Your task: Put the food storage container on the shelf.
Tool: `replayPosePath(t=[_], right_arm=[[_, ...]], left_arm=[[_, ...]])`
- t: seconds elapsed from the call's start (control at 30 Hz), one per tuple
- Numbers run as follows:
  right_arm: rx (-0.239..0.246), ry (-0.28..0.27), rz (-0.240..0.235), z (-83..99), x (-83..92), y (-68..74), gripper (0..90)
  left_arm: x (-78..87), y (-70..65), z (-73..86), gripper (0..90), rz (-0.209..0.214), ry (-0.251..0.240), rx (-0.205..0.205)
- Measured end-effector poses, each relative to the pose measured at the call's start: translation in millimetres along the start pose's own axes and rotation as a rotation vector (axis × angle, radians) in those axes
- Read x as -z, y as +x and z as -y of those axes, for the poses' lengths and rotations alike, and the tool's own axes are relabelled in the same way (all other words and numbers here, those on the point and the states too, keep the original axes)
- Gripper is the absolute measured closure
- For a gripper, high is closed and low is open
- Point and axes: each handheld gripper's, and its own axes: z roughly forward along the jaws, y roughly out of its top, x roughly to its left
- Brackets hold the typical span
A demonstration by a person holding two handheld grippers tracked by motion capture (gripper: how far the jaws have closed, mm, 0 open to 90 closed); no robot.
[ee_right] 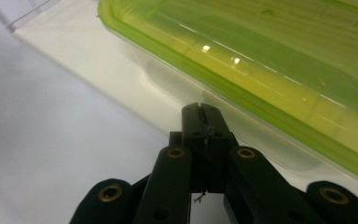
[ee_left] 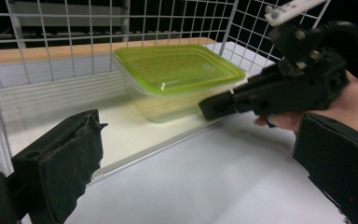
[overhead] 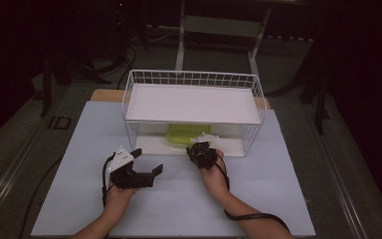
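A clear plastic container with a yellow-green lid (overhead: 186,133) (ee_left: 179,67) (ee_right: 270,70) lies on the lower floor of a white wire basket (overhead: 256,84) (ee_left: 51,28). My right gripper (overhead: 200,149) (ee_left: 208,108) (ee_right: 199,112) is at the basket's open front, its jaws pressed together with nothing between them. Its tip sits right at the container's clear side wall, just under the lid's rim. My left gripper (overhead: 148,162) (ee_left: 191,186) rests on the table to the left of it, in front of the basket. Its jaws are spread wide and empty.
A white board (overhead: 194,103) covers the basket's upper level, above the container. The basket stands at the far side of a pale table sheet (overhead: 179,204), with a wooden edge (ee_left: 42,50) behind it. Dark floor, cables and stand legs surround the table.
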Motion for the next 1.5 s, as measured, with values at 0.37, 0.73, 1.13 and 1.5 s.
replayPosePath(t=[0.37,0.73,1.13,1.5], right_arm=[[-0.024,-0.021,0.036,-10.3,-7.3,-13.0,89.7],[-0.025,-0.028,0.047,-15.5,-11.4,-17.6,89.6],[-0.011,-0.039,0.016,-13.1,-7.0,-9.4,87.3],[-0.030,-0.038,-0.028,-8.8,3.6,-2.0,83.8]], left_arm=[[-2.5,0.6,3.8,2.1,0.020,0.027,0.009],[-3.2,1.2,6.5,2.1,0.029,0.040,0.015],[-3.7,0.1,6.6,2.1,0.025,0.046,-0.001],[-3.8,2.2,6.1,2.1,0.017,0.050,-0.011]])
